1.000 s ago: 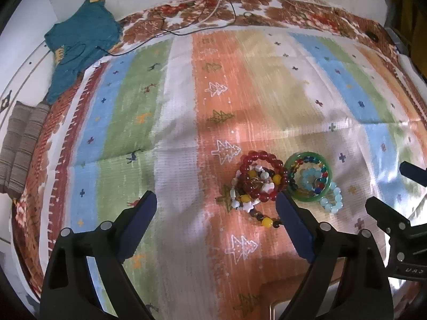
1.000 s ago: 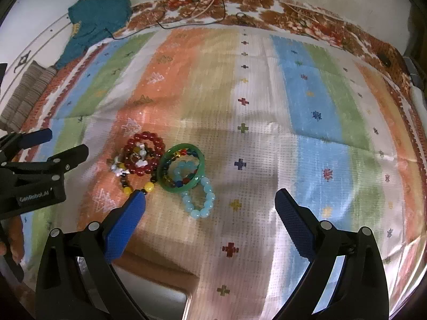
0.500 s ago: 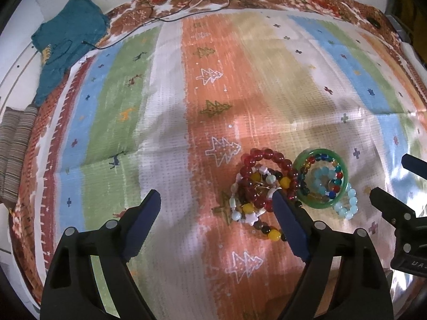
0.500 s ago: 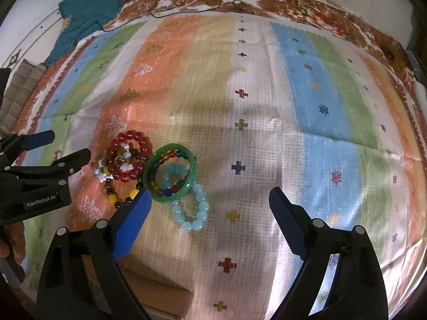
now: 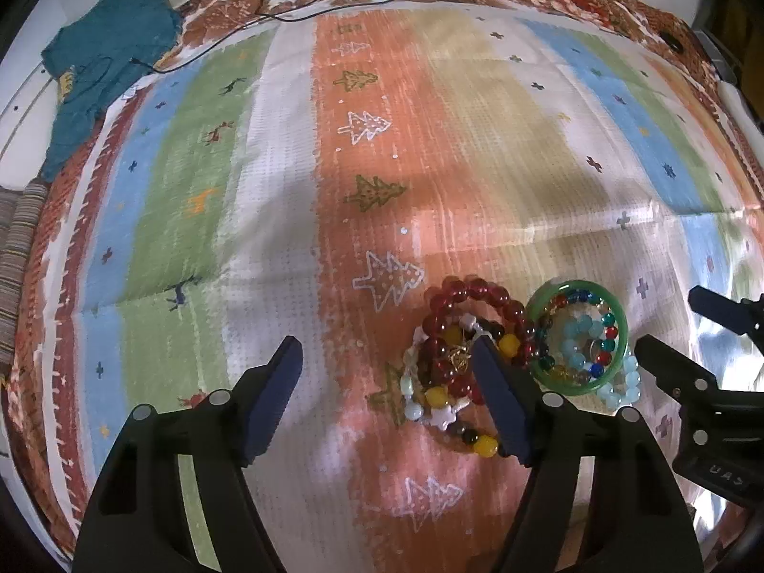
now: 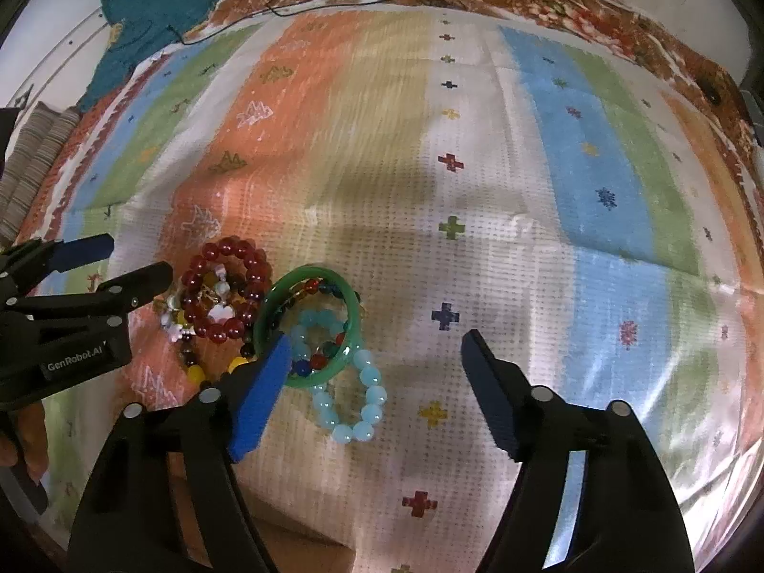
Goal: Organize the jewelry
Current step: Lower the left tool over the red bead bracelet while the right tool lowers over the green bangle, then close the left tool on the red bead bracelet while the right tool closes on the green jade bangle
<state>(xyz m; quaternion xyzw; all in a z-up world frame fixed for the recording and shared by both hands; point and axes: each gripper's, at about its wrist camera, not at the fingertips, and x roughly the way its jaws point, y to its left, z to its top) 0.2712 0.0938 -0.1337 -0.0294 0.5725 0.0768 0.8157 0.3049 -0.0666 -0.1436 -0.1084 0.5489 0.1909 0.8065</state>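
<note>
Striped cloth spread flat; all jewelry heaped in one small cluster on its orange and white stripes.

Landmark: green bangle, lying flat. Inside its ring, a multicolour bead bracelet. Pale blue bead bracelet passes under the bangle's near edge, half inside the ring, half spilling out toward the cameras. Touching the bangle's left side: red bead bracelet, heaped over a string of yellow, dark and white beads with star-shaped pieces; a small gold charm shows in the middle of that heap.

Left gripper: jaws wide apart, nothing between them. Its right finger overlaps the red bracelet heap in the left wrist view, just left of the bangle; its left finger is over bare white stripe, well left of the bangle. Whether the finger touches the beads cannot be told.

Right gripper: jaws wide apart, holding nothing. Its left fingertip sits at the bangle's near-left rim in the right wrist view; its right finger is over bare cloth well right of the bangle. The pale blue bracelet lies between the fingers, nearer the left one.

Teal garment and a thin black cable lie at the cloth's far edge, well beyond the bangle.
</note>
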